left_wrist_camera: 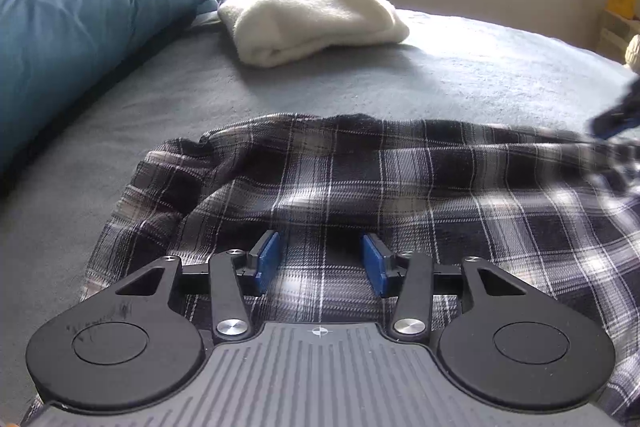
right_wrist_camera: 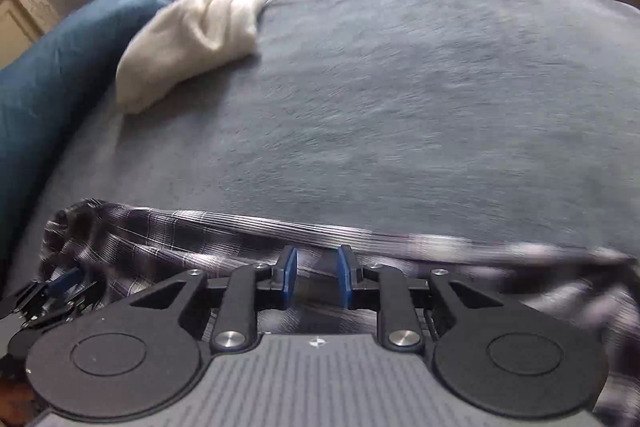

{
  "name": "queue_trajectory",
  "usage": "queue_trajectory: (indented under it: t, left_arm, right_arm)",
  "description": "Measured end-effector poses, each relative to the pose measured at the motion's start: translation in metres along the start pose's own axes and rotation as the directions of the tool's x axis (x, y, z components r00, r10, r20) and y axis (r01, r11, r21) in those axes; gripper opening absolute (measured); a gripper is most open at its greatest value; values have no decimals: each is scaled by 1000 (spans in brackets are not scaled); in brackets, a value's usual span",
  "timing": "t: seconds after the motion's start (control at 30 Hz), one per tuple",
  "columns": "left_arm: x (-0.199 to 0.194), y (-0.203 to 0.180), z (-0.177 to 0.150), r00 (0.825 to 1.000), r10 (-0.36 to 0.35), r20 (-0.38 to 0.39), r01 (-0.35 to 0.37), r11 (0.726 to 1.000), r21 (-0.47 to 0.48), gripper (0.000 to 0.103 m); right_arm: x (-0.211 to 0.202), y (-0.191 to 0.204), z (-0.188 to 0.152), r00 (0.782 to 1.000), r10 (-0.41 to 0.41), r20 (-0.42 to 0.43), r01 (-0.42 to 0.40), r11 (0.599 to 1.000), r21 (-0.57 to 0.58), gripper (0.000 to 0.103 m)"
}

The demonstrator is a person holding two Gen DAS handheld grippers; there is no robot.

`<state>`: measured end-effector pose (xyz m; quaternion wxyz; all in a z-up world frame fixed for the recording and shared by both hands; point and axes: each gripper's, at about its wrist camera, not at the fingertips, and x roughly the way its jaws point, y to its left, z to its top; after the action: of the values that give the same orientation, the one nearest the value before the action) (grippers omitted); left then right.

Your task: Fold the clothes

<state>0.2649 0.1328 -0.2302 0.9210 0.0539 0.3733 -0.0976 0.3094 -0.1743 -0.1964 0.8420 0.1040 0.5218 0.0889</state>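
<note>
The plaid shirt (left_wrist_camera: 360, 187) lies spread on the grey bedspread (left_wrist_camera: 460, 75), directly under both grippers. The left gripper (left_wrist_camera: 322, 259) hovers with jaws apart, gripping nothing; the right gripper (right_wrist_camera: 316, 277), jaws narrowly parted and empty, sits at the shirt's far edge, probably ready to pinch it for a fold.

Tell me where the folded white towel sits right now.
The white towel lies on the grey bedspread at the far side, against the blue pillow on its left, beyond the plaid shirt.
</note>
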Motion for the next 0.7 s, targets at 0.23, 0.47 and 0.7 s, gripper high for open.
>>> queue_trajectory:
  t: [0.23, 0.47, 0.7]
  left_arm:
    - [-3, 8, -2, 1000, -15, 12, 15, 1000, -15, 48]
    - [0, 15, -1, 1000, -22, 21, 23, 999, -41, 48]
    - [-10, 17, -4, 1000, -21, 13, 21, 999, -36, 48]
  right_arm:
    - [34, 21, 21, 991, -110, 79, 109, 994, 22, 21]
    - [25, 50, 12, 997, 59, -44, -60, 998, -11, 21]
    - [61, 53, 30, 994, -41, 102, 37, 999, 36, 21]
